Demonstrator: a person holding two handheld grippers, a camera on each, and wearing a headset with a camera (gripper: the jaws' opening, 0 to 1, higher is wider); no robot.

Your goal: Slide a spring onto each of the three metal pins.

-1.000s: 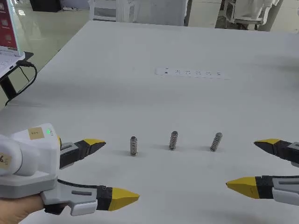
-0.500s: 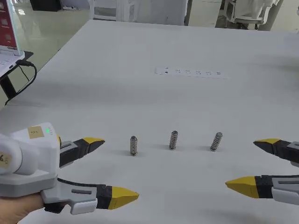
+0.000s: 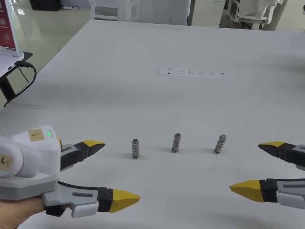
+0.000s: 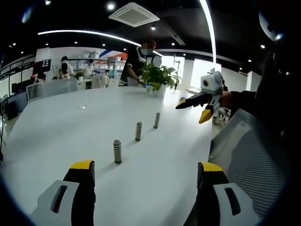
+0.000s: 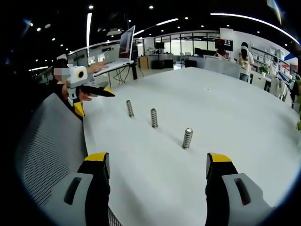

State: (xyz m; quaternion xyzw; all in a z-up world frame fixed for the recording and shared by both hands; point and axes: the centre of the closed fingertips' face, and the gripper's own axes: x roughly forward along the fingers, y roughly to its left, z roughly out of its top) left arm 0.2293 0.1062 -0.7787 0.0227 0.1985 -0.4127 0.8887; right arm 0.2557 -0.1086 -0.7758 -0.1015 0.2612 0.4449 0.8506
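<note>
- Left gripper: jaws spread wide and empty, low at the near left.
- Right gripper: also spread and empty, at the near right.
- Between them, the left spring, middle spring and right spring stand upright in a row on the table.
- Standing unaided, each is probably sleeved on a pin, so the task looks done.

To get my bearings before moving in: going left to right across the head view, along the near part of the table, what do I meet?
In order: left tool, open → left spring → middle spring → right spring → right tool, open. The three springs stand upright, apart from each other.
</note>
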